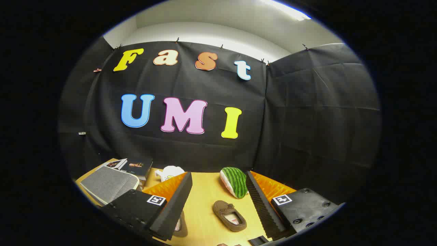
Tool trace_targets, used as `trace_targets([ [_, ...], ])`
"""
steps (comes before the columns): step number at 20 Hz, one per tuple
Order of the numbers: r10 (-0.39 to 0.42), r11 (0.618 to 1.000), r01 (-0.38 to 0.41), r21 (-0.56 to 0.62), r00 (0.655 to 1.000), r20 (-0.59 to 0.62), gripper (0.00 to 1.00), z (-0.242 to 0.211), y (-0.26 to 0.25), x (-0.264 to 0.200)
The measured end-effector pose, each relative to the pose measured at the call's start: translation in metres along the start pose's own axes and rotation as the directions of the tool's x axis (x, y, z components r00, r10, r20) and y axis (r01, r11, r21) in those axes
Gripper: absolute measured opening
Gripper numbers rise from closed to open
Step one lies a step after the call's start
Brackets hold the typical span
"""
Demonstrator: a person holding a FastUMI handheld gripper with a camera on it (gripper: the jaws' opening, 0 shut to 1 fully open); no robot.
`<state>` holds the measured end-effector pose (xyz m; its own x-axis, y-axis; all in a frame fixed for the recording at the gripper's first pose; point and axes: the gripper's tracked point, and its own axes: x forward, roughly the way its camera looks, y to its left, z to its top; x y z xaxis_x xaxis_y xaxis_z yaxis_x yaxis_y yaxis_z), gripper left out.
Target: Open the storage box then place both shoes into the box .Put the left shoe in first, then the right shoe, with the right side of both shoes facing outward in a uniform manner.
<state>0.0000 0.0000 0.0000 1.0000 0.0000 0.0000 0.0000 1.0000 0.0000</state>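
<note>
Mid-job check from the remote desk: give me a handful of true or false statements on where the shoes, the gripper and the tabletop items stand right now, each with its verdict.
1. The gripper is open with nothing between its fingers. True.
2. A brown shoe lies on the table in the gap between the fingers. True.
3. The fingers press on that brown shoe. False: they stand apart from it on either side.
4. The watermelon-patterned item lies nearer than the shoe. False: it lies beyond it, toward the wall.
5. A grey fabric-covered item lies beside stacked books. True.
</note>
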Motion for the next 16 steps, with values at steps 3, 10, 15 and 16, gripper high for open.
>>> trace_targets([
  [3,0.0,1.0,0.0,0.015,1.0,0.007,0.97,0.001,0.002,0.0],
  [10,-0.035,0.997,0.038,0.062,0.999,-0.037,0.97,-0.016,-0.005,0.006],
  [15,-0.041,0.997,0.043,0.067,0.998,-0.043,0.97,-0.018,-0.006,0.009],
  [16,-0.037,0.997,0.04,0.069,0.998,-0.044,0.97,-0.018,-0.004,0.01],
])
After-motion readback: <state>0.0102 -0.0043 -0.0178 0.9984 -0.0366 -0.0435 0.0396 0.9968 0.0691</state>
